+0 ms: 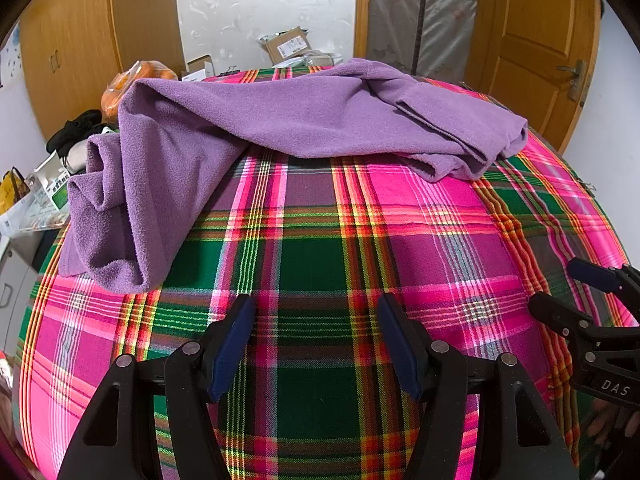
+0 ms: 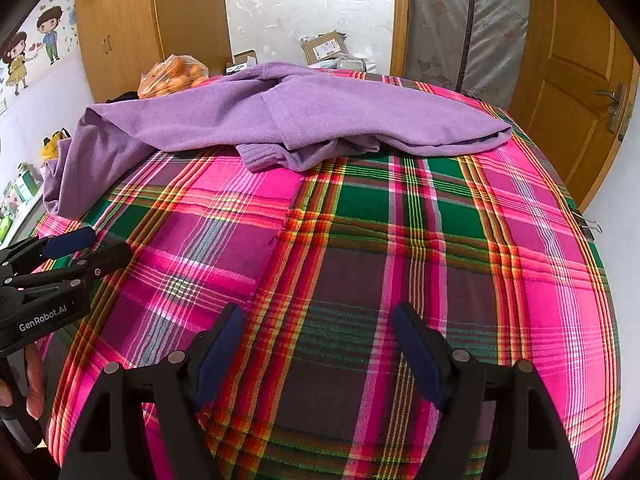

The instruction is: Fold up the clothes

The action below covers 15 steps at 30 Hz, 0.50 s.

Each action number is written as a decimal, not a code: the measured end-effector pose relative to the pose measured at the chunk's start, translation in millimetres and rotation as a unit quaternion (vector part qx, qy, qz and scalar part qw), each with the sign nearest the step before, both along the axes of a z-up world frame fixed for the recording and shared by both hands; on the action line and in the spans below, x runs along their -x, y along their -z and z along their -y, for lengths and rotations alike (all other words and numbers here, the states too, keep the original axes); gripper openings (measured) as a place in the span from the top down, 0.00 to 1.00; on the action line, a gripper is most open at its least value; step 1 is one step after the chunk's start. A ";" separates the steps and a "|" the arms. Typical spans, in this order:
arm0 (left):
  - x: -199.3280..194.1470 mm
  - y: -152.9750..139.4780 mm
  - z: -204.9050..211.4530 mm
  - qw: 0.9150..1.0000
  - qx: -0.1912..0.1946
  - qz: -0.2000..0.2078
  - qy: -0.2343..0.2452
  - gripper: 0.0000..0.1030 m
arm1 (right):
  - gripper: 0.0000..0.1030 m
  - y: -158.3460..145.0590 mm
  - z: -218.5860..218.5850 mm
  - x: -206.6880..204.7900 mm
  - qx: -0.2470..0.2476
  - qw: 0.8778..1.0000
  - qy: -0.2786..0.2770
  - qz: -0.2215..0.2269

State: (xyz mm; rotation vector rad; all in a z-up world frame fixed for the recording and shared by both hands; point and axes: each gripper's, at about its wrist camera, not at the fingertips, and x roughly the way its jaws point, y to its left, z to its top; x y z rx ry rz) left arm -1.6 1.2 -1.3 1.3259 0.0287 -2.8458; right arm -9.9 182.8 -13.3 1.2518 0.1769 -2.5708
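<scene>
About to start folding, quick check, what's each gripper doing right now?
Left gripper: open, holding nothing, above the pink and green plaid cloth.
Right gripper: open, holding nothing, short of the crumpled purple fleece garment.

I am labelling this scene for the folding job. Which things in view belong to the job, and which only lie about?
For the job:
- purple garment, crumpled, unfolded
- plaid cloth under it
- left gripper, open, empty
- right gripper, open, empty

Lying about:
- bag of oranges
- cardboard box
- black clothing
</scene>
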 end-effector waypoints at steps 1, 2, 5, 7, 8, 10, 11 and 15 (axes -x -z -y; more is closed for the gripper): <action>0.0 0.0 0.1 1.000 0.000 0.000 0.000 0.36 | 0.24 0.1 -0.2 0.0 0.000 1.000 0.000 0.000; 0.0 -0.1 0.2 1.000 0.000 0.000 0.000 0.36 | 0.24 0.2 -0.3 0.0 0.000 1.000 0.000 0.000; 0.0 -0.1 0.2 1.000 0.000 0.000 0.000 0.36 | 0.19 0.5 0.5 0.1 0.001 1.000 -0.003 0.002; 0.0 0.0 0.2 1.000 0.000 0.000 0.000 0.36 | 0.18 0.7 1.1 0.2 0.001 1.000 -0.005 0.003; 0.0 -0.1 0.1 1.000 0.000 0.000 0.000 0.36 | 0.17 0.8 1.4 0.3 0.001 1.000 -0.006 0.003; 0.0 -0.1 0.3 1.000 0.000 0.000 0.000 0.36 | 0.17 1.0 1.9 0.4 0.001 1.000 -0.007 0.004; 0.1 -0.1 0.2 1.000 0.000 0.000 0.000 0.36 | 0.17 1.1 2.2 0.4 0.002 1.000 -0.008 0.004; 0.1 -0.2 -0.1 1.000 0.000 0.000 0.000 0.36 | 0.16 1.2 3.1 0.5 0.002 1.000 -0.011 0.006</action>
